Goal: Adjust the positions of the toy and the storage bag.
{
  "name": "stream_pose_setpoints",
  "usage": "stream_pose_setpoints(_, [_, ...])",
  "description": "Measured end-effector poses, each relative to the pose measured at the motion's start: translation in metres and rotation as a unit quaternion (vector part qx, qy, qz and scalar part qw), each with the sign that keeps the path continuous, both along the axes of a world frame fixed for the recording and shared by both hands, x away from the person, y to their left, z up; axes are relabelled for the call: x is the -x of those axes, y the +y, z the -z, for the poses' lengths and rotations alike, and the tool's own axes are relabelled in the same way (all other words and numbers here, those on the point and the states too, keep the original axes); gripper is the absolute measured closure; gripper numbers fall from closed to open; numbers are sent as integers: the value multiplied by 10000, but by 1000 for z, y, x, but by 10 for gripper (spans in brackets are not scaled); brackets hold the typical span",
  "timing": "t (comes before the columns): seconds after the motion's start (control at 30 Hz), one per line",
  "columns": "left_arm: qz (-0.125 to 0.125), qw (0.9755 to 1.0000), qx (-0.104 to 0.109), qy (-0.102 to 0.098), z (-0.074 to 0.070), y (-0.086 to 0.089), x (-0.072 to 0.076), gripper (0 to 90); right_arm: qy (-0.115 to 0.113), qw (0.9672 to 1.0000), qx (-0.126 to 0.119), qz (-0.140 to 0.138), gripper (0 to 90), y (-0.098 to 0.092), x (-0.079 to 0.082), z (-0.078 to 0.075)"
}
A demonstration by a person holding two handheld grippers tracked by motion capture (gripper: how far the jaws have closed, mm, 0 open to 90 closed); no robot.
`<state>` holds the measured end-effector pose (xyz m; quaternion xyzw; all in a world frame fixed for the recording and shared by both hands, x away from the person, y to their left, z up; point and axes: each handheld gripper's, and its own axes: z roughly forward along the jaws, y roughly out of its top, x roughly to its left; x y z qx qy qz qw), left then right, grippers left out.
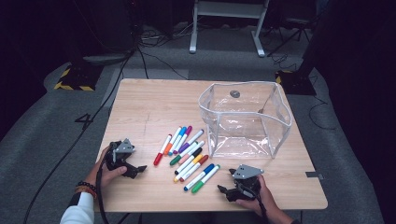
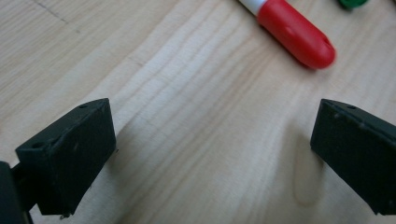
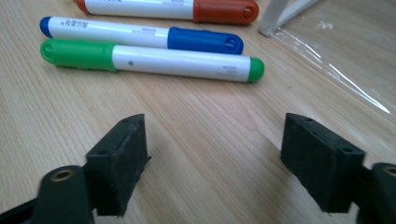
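On the wooden table [image 1: 140,107] I have both tools resting low, one at each end of the loose row of markers [image 1: 187,154]. My left gripper [image 1: 135,169] sits at the near left with its jaws spread wide and nothing between them; in the left gripper view the red marker [image 2: 292,31] lies just ahead, cap end toward me. My right gripper [image 1: 224,190] rests at the near right, likewise released and empty, and in the right gripper view the green marker [image 3: 149,59] lies crosswise just beyond the jaw tips, with the blue marker [image 3: 140,36] touching it behind. I judge this placement deliberate: each tool faces the end marker of the row, so either could take one without crossing the other.

Beyond the markers on the right stands the clear plastic pouch [image 1: 280,126], its white-trimmed mouth gaping upward, its near wall close beside the row. I see no markers inside it; the small dark spot seen through the far wall I cannot identify. An open top so near suggests the markers belong there.
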<state>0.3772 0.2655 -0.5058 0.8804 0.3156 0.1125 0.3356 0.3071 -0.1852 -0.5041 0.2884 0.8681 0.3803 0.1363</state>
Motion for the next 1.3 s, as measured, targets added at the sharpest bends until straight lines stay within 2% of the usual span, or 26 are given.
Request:
stream_pose_setpoints(0.07, [-92,10000,4,8,0,-1,-4,4,-117,9999,-3,-39,293,4,1,0])
stream_pose_setpoints(0.17, [-161,9999,3,2,0,-3,-9,4,-289,9995,29,-76,329,13,3,0])
stream_pose_setpoints(0.33, [-255,9997,23,9,0,-8,-19,1,-290,9995,10,-132,333,20,1,0])
stream_pose_setpoints(0.37, [-326,9995,3,14,0,-12,-25,1,-185,9998,-19,-116,332,21,-2,0])
stream_pose_setpoints(0.4, [-326,9995,3,14,0,-12,-25,2,-185,9998,-19,-116,332,21,-2,0])
stream_pose_setpoints(0.43, [-280,9996,-6,3,0,-18,-32,4,-121,9999,-44,-105,328,21,-4,0])
stream_pose_setpoints(0.57, [-238,9997,-17,-21,-1,-26,-41,4,-3,9999,-72,-130,323,21,-8,0])
stream_pose_setpoints(0.6, [-133,9999,-5,5,0,-30,-44,4,-3,9999,-72,-130,323,21,-8,0])
stream_pose_setpoints(0.83, [-1,10000,-17,12,-1,-51,-62,0,-9,9999,-44,-140,295,21,-10,0])
stream_pose_setpoints(1.0, [85,10000,1,14,-1,-62,-68,0,5,9999,-27,-103,279,21,-10,-1])
stream_pose_setpoints(1.3, [107,9999,5,13,-1,-64,-73,2,-55,10000,5,-54,272,21,-10,-1])
